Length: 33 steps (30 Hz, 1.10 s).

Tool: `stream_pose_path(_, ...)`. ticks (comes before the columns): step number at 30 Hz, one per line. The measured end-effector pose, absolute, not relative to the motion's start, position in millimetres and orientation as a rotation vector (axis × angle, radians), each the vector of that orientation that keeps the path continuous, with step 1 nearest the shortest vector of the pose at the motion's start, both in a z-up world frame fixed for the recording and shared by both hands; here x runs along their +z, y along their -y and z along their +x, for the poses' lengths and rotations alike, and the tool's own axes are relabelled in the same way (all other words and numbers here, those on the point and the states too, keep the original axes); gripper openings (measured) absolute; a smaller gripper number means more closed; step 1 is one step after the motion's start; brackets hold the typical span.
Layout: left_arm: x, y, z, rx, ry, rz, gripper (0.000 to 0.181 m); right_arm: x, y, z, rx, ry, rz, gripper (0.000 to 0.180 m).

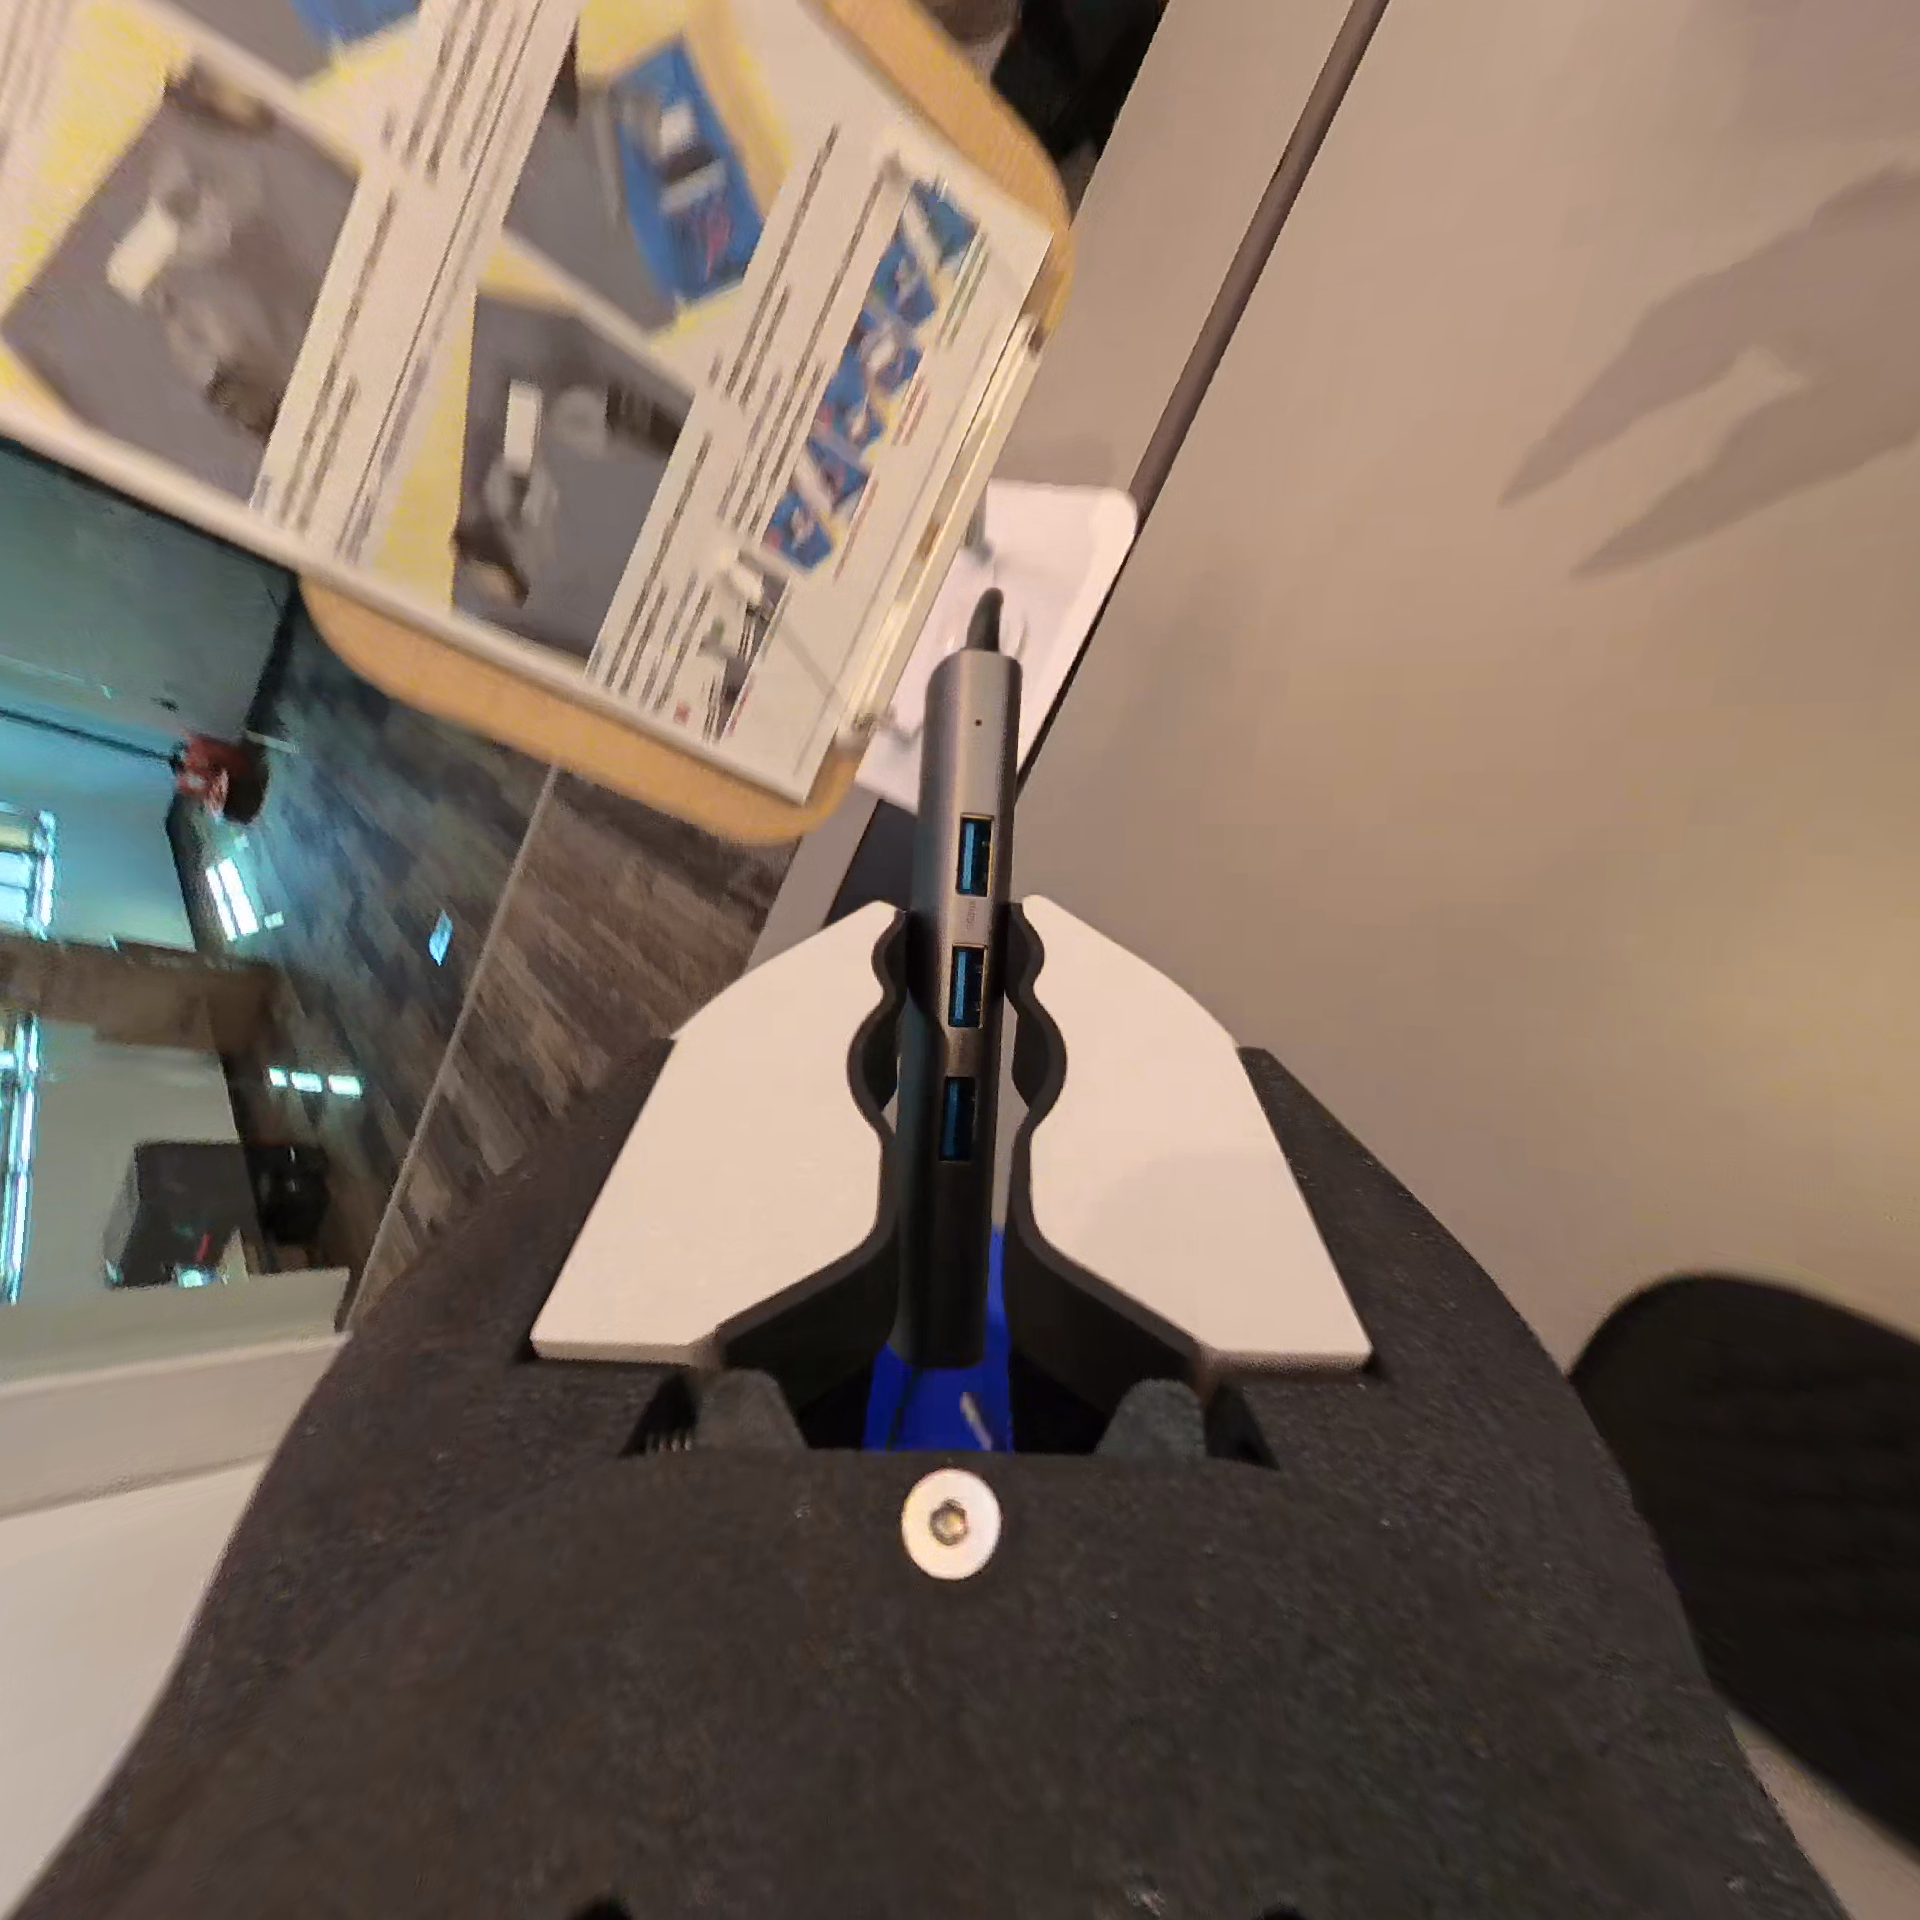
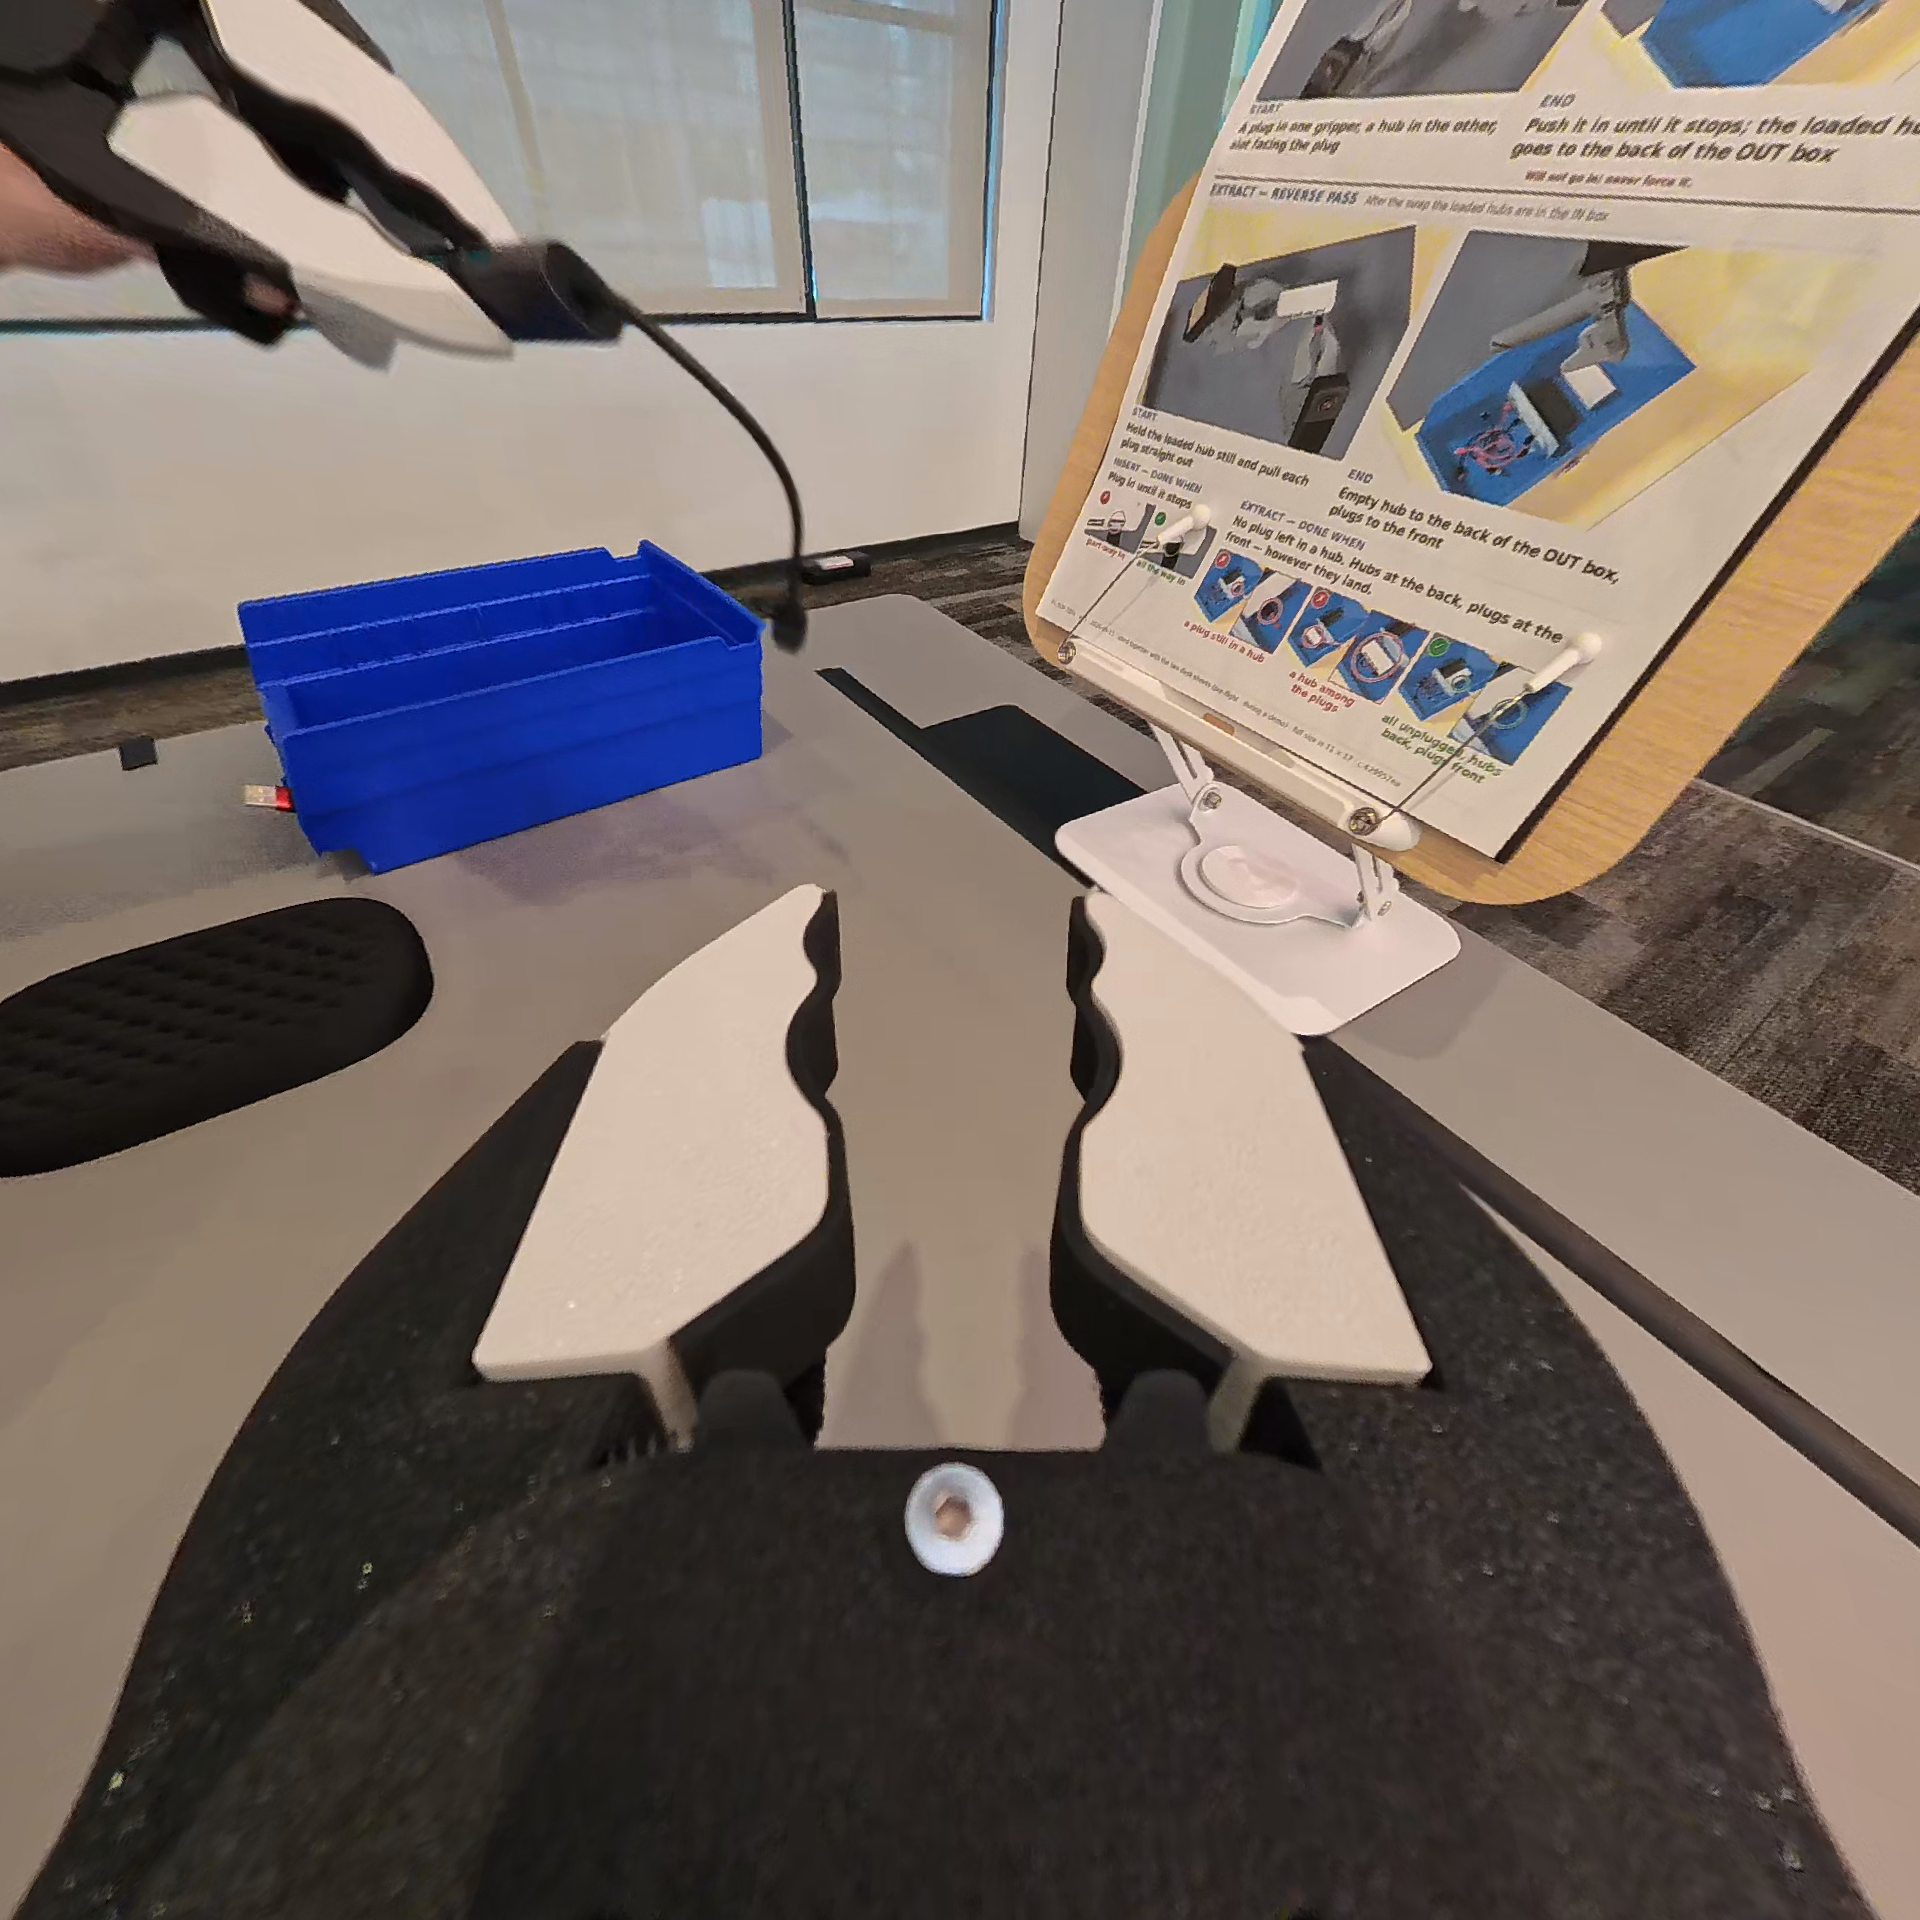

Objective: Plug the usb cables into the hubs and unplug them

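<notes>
The left gripper (image 1: 961, 935) is pinching a slim grey USB hub (image 1: 964, 997) between its fingers (image 1: 821, 1122), which are pressing on both long sides of it; the hub is pointing forward along them with its three blue ports facing the camera and its dark cable (image 1: 985, 613) leaving the far end. In the right wrist view the same gripper (image 2: 457, 265) is hovering high at the upper left, blurred, with the hub's cable (image 2: 727, 416) hanging down in a curve to its plug just above the worktop (image 2: 935, 748). The right gripper (image 2: 951, 935) is holding nothing, its fingers (image 2: 686, 1174) spread wide above the grey worktop. Beyond them a blue bin (image 2: 499, 696) is sitting on the worktop, a red-tipped USB plug (image 2: 268, 797) lying just beside its left corner. To the right, a white stand (image 2: 1257, 914) is propping up an instruction board (image 2: 1455, 436). A black perforated pad (image 2: 197, 1018) is lying at the left.
</notes>
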<state>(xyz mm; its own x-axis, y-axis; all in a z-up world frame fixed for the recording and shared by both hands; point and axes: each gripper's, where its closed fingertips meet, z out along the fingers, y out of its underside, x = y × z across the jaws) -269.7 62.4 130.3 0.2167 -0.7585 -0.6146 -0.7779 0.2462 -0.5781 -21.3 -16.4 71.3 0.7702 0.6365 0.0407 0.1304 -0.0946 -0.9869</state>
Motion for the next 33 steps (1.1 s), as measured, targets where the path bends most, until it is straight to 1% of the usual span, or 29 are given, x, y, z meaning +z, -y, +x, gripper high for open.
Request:
stream_pose_path(3, 103, -47, -215, -0.025, -1.529, -1.407, 0.017, 76, 20, -15, 0.462, 0.609, -1.625, 0.042)
stream_pose_path(8, 37, -35, -152, -0.050, -1.580, -1.360, 0.017, 80, 24, -1, 0.426, 0.586, -1.626, 0.042)
stream_pose_path(13, -23, -32, -119, 0.033, -1.697, -1.357, 0.017, 80, 25, 8, 0.408, 0.571, -1.635, 0.042)
stream_pose_path(19, -76, -20, -102, 0.093, -1.845, -1.372, 0.017, 77, 24, 15, 0.406, 0.559, -1.646, 0.042)
stream_pose_path(24, -106, -13, -97, 0.073, -1.907, -1.413, 0.017, 75, 24, 20, 0.402, 0.551, -1.657, 0.042)
stream_pose_path(33, -130, -9, -102, -0.033, -1.927, -1.527, 0.019, 74, 26, 30, 0.412, 0.526, -1.664, 0.042)
